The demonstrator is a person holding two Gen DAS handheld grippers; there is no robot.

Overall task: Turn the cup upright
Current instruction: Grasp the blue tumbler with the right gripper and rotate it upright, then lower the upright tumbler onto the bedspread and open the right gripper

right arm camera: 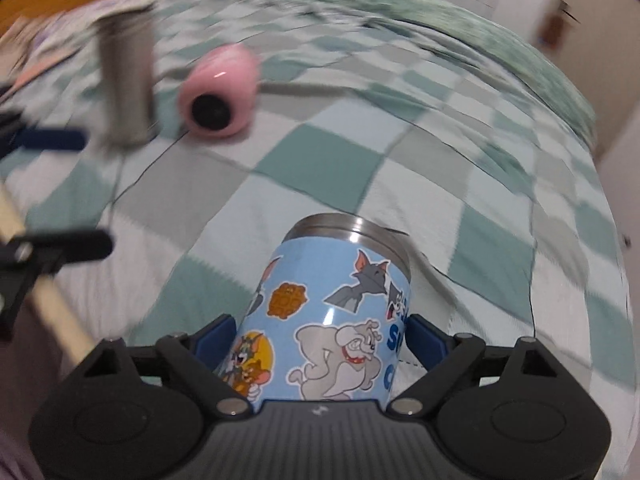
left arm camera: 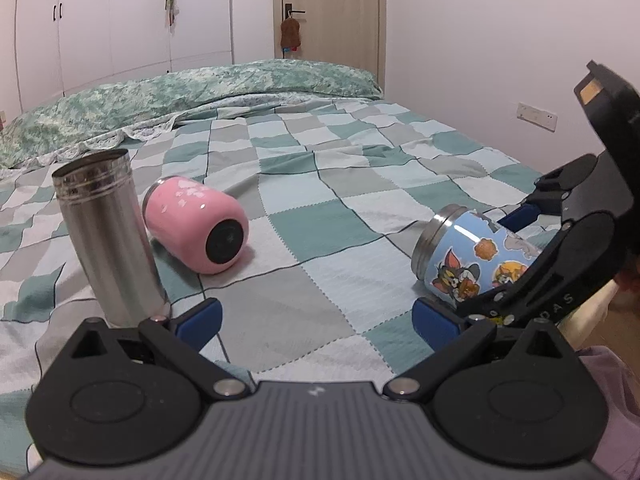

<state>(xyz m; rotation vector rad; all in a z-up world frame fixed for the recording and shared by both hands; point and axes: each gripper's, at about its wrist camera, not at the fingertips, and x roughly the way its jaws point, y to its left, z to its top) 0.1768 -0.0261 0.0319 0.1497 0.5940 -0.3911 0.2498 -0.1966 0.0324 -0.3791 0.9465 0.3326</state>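
Right fingers (right arm camera: 426, 340) pinch blue cup (right arm camera: 328, 320) — tilted

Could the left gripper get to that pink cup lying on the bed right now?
Probably yes. The left gripper is open and holds nothing, and bare quilt lies between it and the pink cup. The steel flask stands close beside the cup, so it might get bumped.
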